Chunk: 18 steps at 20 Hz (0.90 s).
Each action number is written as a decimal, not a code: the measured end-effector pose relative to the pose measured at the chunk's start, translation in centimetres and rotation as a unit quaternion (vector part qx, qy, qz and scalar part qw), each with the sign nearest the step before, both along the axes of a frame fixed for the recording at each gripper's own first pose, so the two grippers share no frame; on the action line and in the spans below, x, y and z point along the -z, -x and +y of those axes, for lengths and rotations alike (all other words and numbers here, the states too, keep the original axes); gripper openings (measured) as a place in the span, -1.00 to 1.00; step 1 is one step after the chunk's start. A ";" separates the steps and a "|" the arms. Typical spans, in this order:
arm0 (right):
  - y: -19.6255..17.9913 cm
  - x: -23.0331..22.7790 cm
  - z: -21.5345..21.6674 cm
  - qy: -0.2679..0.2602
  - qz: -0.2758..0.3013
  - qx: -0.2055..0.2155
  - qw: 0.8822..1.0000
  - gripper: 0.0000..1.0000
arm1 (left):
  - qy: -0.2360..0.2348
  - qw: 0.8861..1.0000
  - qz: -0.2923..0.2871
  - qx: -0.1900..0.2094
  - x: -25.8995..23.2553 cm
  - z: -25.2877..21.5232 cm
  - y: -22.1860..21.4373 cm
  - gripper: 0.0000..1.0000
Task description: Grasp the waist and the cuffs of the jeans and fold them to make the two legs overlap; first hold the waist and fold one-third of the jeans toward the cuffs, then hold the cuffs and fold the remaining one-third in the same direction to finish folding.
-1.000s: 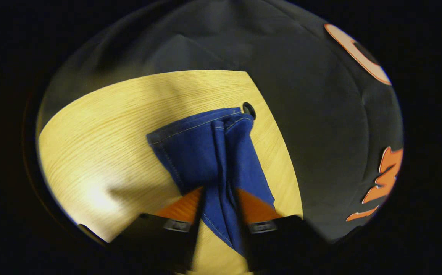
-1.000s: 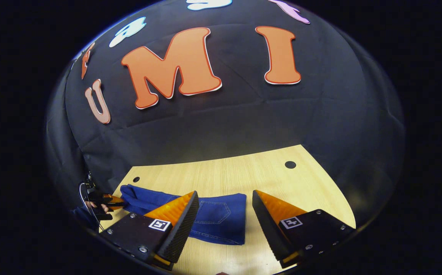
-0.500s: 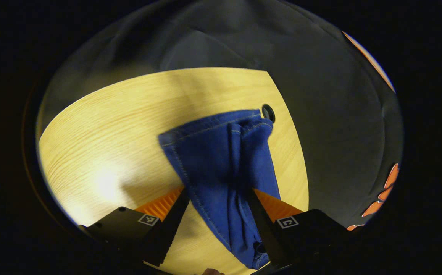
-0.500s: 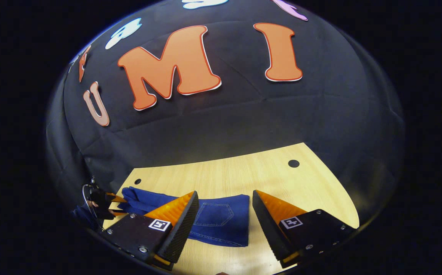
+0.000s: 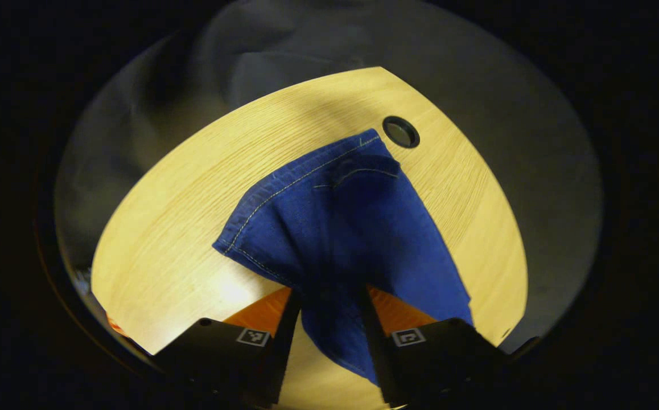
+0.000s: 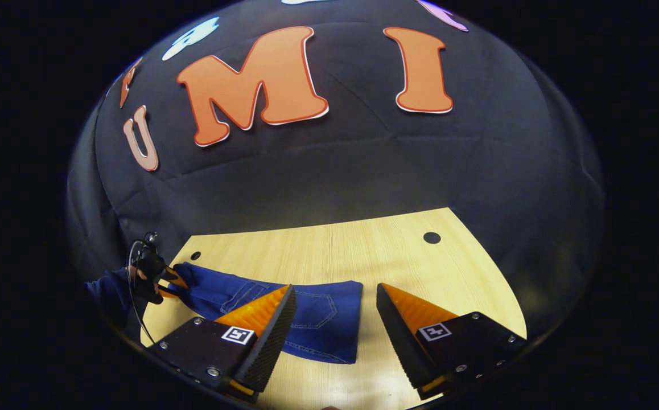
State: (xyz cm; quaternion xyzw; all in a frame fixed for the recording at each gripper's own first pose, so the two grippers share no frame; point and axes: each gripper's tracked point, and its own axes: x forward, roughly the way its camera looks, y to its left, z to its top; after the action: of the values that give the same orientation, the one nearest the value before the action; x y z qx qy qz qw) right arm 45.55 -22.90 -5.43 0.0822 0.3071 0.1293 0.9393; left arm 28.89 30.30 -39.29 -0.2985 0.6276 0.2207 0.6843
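left tool at 6 o'clock in the left gripper view grips a bunched end of the blue jeans, both fingers pressed on the cloth. from there the denim fans out toward 12 o'clock across the wooden desk, its stitched hem ending just beside a round dark hole at 1 o'clock. in the right gripper view the same left tool sits at 9 o'clock, held by a hand at the jeans' end. right tool hovers at 6 o'clock, fingers spread wide, gripping nothing, the folded denim with its pocket lying on the desk beyond its left finger.
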 end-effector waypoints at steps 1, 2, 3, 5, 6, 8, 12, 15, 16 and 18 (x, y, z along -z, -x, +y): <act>-0.1 0.1 -0.2 -0.001 0.000 0.004 1.000 0.80 | 0.016 1.000 -0.018 -0.004 0.1 -0.3 -0.6 -0.13; 0.0 0.0 -0.3 -0.002 -0.001 0.004 1.000 0.79 | 0.026 0.999 -0.028 -0.012 -0.4 0.2 -1.0 -0.41; 0.0 0.1 -0.5 0.001 -0.001 0.007 1.000 0.80 | 0.045 0.997 -0.052 -0.028 0.0 0.5 -1.9 -0.69; -0.1 0.3 -0.7 0.001 -0.001 0.009 1.000 0.80 | 0.087 0.990 -0.086 -0.069 -0.2 1.0 -3.1 -0.92; 0.0 0.4 -1.2 0.001 0.000 0.014 1.000 0.80 | 0.104 0.985 -0.106 -0.085 -0.1 1.4 -3.8 -0.92; 0.0 0.7 -1.7 -0.004 0.007 0.023 1.000 0.80 | 0.134 0.974 -0.140 -0.114 -0.8 2.0 -5.1 -0.96; -0.1 0.4 -1.8 -0.022 0.008 0.031 0.999 0.80 | 0.145 0.959 -0.214 -0.119 -4.5 2.1 -5.6 -0.97; -0.5 -0.8 -2.4 -0.031 -0.012 0.042 0.999 0.80 | 0.119 0.947 -0.286 -0.085 -9.4 1.9 -7.7 -0.98; -0.7 -1.1 -2.6 -0.028 -0.020 0.046 0.998 0.80 | 0.123 0.943 -0.301 -0.067 -11.0 1.2 -7.7 -0.97; -0.9 -1.5 -3.3 -0.015 -0.034 0.051 0.998 0.80 | 0.114 0.937 -0.327 -0.046 -14.1 0.3 -7.3 -0.98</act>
State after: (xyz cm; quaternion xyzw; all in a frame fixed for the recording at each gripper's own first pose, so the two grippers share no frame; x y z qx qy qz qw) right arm 46.44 -26.19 -3.92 0.1074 0.2686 0.0885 0.9531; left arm 36.22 30.64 -25.18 -0.4585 0.3760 0.0693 0.8023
